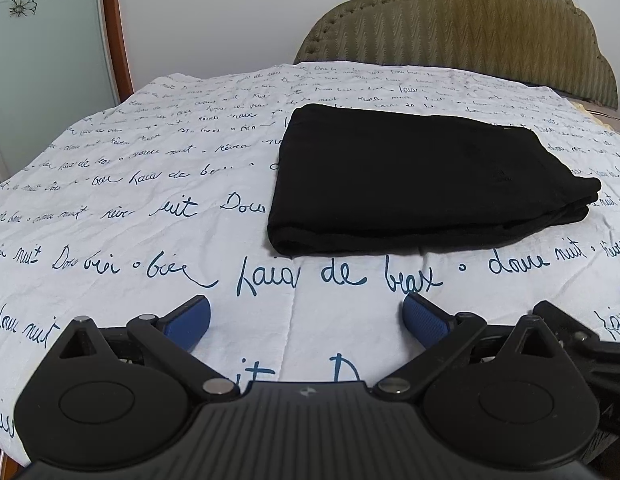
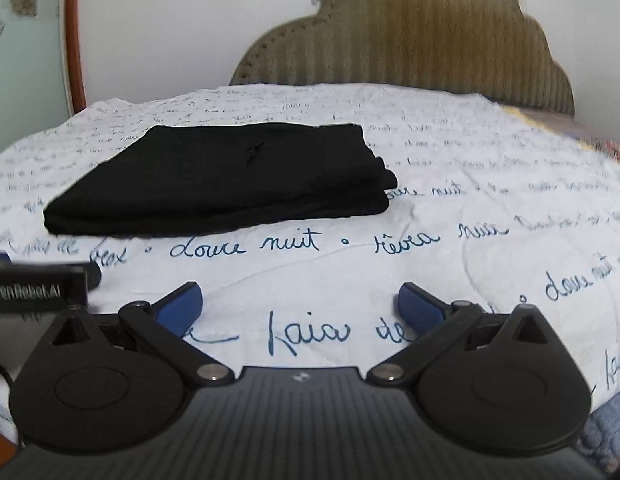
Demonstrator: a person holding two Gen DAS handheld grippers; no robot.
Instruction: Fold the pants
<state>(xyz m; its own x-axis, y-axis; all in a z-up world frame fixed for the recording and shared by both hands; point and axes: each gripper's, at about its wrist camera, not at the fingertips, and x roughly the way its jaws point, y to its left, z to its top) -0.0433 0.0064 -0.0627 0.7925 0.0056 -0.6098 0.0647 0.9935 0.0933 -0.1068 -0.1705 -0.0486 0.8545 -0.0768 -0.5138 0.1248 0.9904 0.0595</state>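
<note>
The black pants [image 1: 422, 176] lie folded into a compact, roughly rectangular stack of several layers, flat on the script-printed white bedspread [image 1: 149, 184], between its near edge and the padded headboard [image 1: 462, 28], layered edges showing at one end.

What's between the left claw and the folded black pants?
Only bare white script-printed bedspread separates the open left claw from the folded black pants, per the left wrist view.

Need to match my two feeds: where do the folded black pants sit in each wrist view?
Left wrist view: folded black pants lie right of centre, beyond the open left hand-held gripper.
Right wrist view: pants lie left of centre, beyond the open right hand-held gripper.
Shared landmark: scalloped headboard.
</note>
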